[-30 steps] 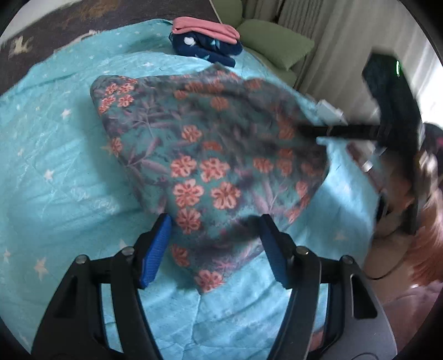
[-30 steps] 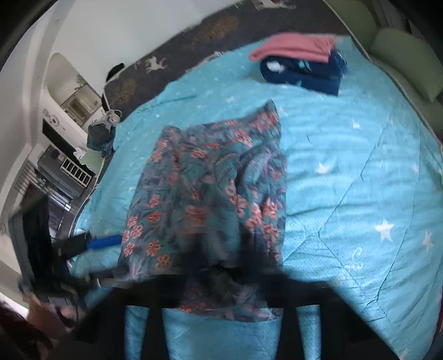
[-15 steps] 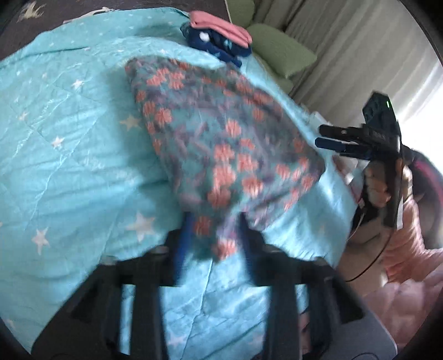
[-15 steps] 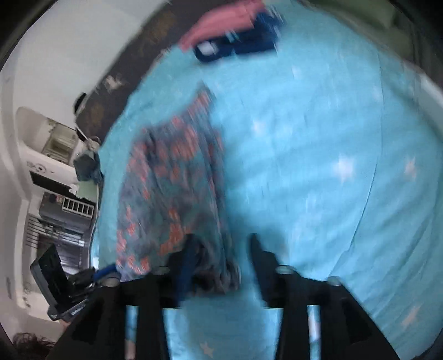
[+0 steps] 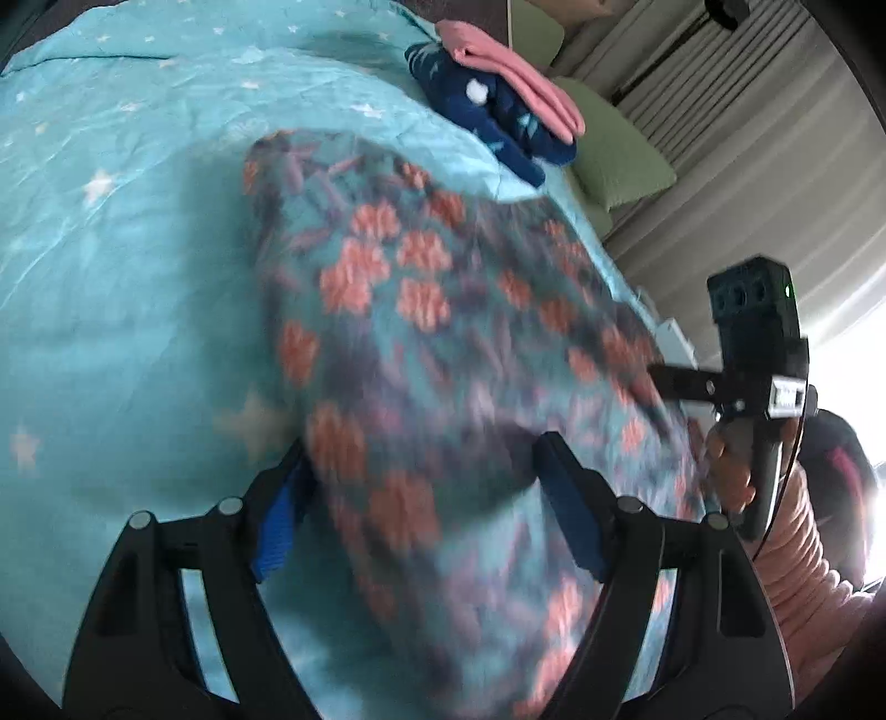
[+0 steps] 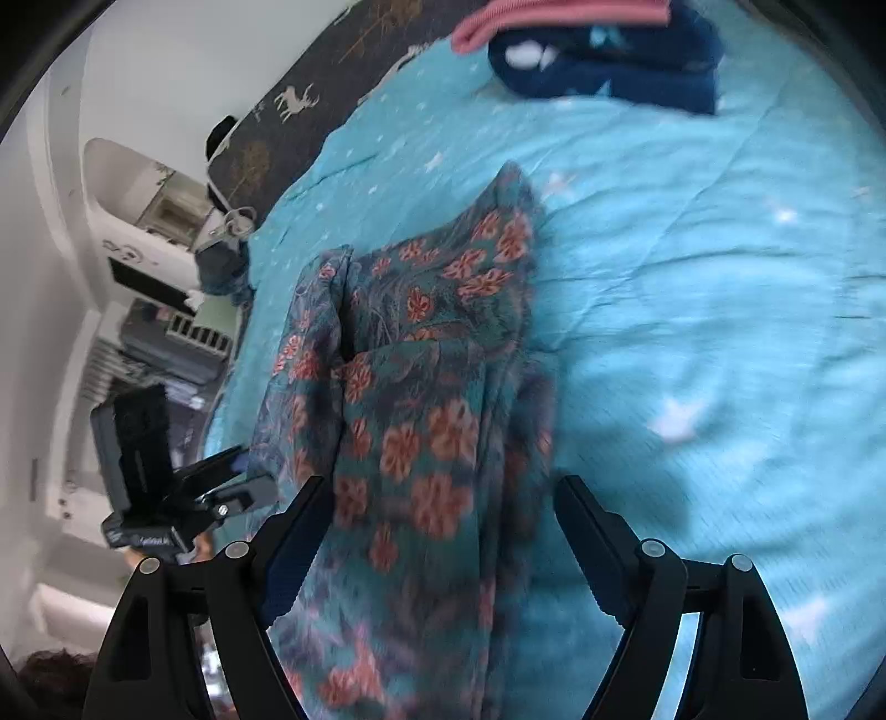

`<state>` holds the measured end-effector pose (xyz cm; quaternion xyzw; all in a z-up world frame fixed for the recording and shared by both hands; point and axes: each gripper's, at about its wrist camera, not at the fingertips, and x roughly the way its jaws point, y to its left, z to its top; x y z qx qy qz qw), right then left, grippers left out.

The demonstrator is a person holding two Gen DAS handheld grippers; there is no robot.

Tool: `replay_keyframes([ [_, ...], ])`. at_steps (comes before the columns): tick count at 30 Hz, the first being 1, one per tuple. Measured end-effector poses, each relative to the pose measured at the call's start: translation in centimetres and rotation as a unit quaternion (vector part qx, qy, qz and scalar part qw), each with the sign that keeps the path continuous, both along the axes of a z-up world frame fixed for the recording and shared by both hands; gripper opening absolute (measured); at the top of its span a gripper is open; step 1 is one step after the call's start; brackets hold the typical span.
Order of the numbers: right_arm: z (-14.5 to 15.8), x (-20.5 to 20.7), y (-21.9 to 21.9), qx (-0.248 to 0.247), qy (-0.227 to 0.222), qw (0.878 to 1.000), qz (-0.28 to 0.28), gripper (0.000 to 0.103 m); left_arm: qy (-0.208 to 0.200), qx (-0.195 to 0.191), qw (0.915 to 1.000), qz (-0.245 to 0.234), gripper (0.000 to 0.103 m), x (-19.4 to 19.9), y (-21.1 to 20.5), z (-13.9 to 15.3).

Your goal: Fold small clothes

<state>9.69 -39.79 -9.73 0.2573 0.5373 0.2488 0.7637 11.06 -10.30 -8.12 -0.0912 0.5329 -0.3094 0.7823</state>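
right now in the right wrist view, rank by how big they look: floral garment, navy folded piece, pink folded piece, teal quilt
1. teal quilt
2. floral garment, though it lies nearest the camera
3. navy folded piece
4. pink folded piece, cut off by the frame edge, so unsure

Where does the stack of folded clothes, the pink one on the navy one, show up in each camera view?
Left wrist view: the stack sits at the top, right of centre, beyond the floral garment.
Right wrist view: the stack sits along the top edge, right of centre.
Shared landmark: the floral garment on the turquoise quilt, nearer the camera than the stack.
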Motion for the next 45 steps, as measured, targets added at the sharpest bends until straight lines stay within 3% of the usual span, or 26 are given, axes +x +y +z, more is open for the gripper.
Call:
replay_keyframes([
  [2,0.2,0.6,0.3,0.022,-0.021,0.999,0.011,0.089,-0.006,-0.011,0.9998,0.012,0.075,1.3,-0.2,-0.2],
  [4,-0.1,1.5,0.8,0.041,-0.019,0.999,0.024,0.089,-0.013,-0.004,0.9995,0.028,0.052,2.4,-0.5,-0.2],
  [5,-0.2,2.1,1.0,0.047,-0.017,0.998,0.022,0.084,-0.015,0.004,0.9992,0.035,0.029,3.0,-0.8,-0.1],
  [6,-0.1,2.3,1.0,0.045,-0.017,0.999,0.02,0.077,-0.012,0.008,0.9991,0.04,0.015,3.4,-0.9,0.1],
  [7,-0.1,2.6,1.1,0.04,-0.016,0.999,0.017,0.032,-0.011,0.005,0.9991,0.04,0.014,3.6,-0.9,0.5],
  [8,0.0,2.7,1.3,0.039,-0.007,0.999,0.015,0.018,-0.026,0.001,0.9989,0.038,0.013,3.4,-1.2,1.8],
  [10,1.5,1.9,1.1,0.043,-0.026,0.999,-0.004,0.018,-0.067,0.003,0.9975,0.024,0.012,2.5,-1.4,4.4],
  [12,4.6,0.4,1.0,0.03,-0.074,0.997,-0.01,0.018,-0.119,0.007,0.9929,0.008,0.012,2.0,-2.5,8.3],
  [16,13.0,-1.4,-1.0,0.012,-0.181,0.983,-0.041,0.018,-0.225,0.008,0.9739,-0.026,0.012,3.4,-6.3,17.2],
  [18,18.0,-1.0,-2.7,-0.013,-0.24,0.968,-0.071,0.019,-0.271,0.013,0.9616,-0.038,0.012,5.2,-8.8,21.4],
  [20,21.9,0.4,-4.6,-0.015,-0.272,0.957,-0.1,0.02,-0.316,0.022,0.9473,-0.045,0.013,8.1,-11.5,25.5],
  [24,26.7,5.1,-8.2,-0.013,-0.31,0.938,-0.154,0.024,-0.352,0.035,0.9345,-0.037,0.022,14.9,-15.8,28.9],
  [26,26.9,9.4,-10.2,-0.018,-0.307,0.932,-0.192,0.029,-0.361,0.044,0.9313,-0.019,0.026,20.2,-18.5,28.2],
  [28,25.6,13.7,-11.7,-0.043,-0.3,0.924,-0.233,0.038,-0.351,0.068,0.9339,0.002,0.036,24.8,-20.8,25.5],
  [29,24.8,15.3,-12.2,-0.06,-0.295,0.92,-0.253,0.052,-0.34,0.089,0.9363,0.015,0.046,26.7,-21.7,23.7],
  [31,20.8,20.2,-13.7,-0.143,-0.249,0.902,-0.324,0.07,-0.297,0.15,0.9424,0.03,0.048,30.8,-23.7,18.1],
  [32,18.9,21.9,-14.1,-0.17,-0.217,0.9,-0.338,0.07,-0.279,0.166,0.9455,0.021,0.048,31.8,-24.2,15.5],
  [33,15.3,24.4,-14.7,-0.203,-0.148,0.904,-0.346,0.07,-0.27,0.174,0.9467,0.012,0.048,32.3,-24.7,14.0],
  [34,13.1,25.4,-14.9,-0.212,-0.111,0.908,-0.345,0.068,-0.264,0.184,0.9469,0.0,0.048,32.6,-25.0,12.0],
  [36,9.5,25.7,-15.0,-0.209,-0.078,0.913,-0.343,0.066,-0.278,0.194,0.9405,-0.02,0.049,31.9,-24.9,8.8],
  [38,8.1,24.6,-14.9,-0.202,-0.099,0.91,-0.347,0.066,-0.318,0.189,0.929,-0.015,0.054,30.8,-24.6,7.8],
  [40,7.6,23.7,-14.9,-0.201,-0.103,0.906,-0.357,0.066,-0.326,0.182,0.9277,-0.005,0.059,30.4,-24.0,7.8],
  [45,9.1,21.7,-15.4,-0.21,-0.105,0.909,-0.345,0.066,-0.294,0.166,0.9412,0.004,0.064,28.9,-22.5,10.2],
])
